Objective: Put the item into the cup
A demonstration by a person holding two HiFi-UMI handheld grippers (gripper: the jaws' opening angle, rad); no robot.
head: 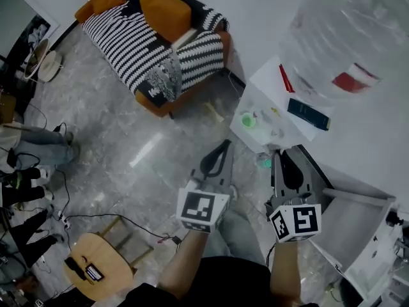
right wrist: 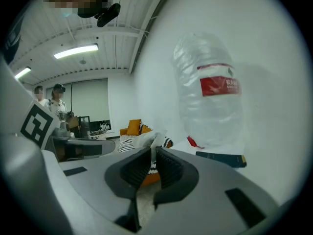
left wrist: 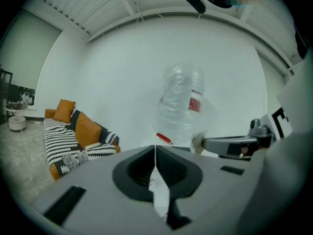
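A small green cup (head: 247, 120) stands on the near left corner of the white table (head: 268, 82). My right gripper (head: 279, 155) hovers just short of that table edge, shut on a small pale crumpled wad (right wrist: 152, 142). The wad also shows at its tip in the left gripper view (left wrist: 198, 142). My left gripper (head: 223, 144) is beside it to the left, over the floor. Its jaws meet at the tips with nothing between them (left wrist: 155, 153). In the right gripper view the right gripper (right wrist: 151, 153) points toward the table.
A big clear water bottle (head: 345, 37) with a red label, a dark blue box (head: 308, 114) and a red pen (head: 285, 78) stand on the table. A striped sofa (head: 153, 37), a wooden stool (head: 99, 267) and a white rack (head: 358, 222) stand on the floor around me.
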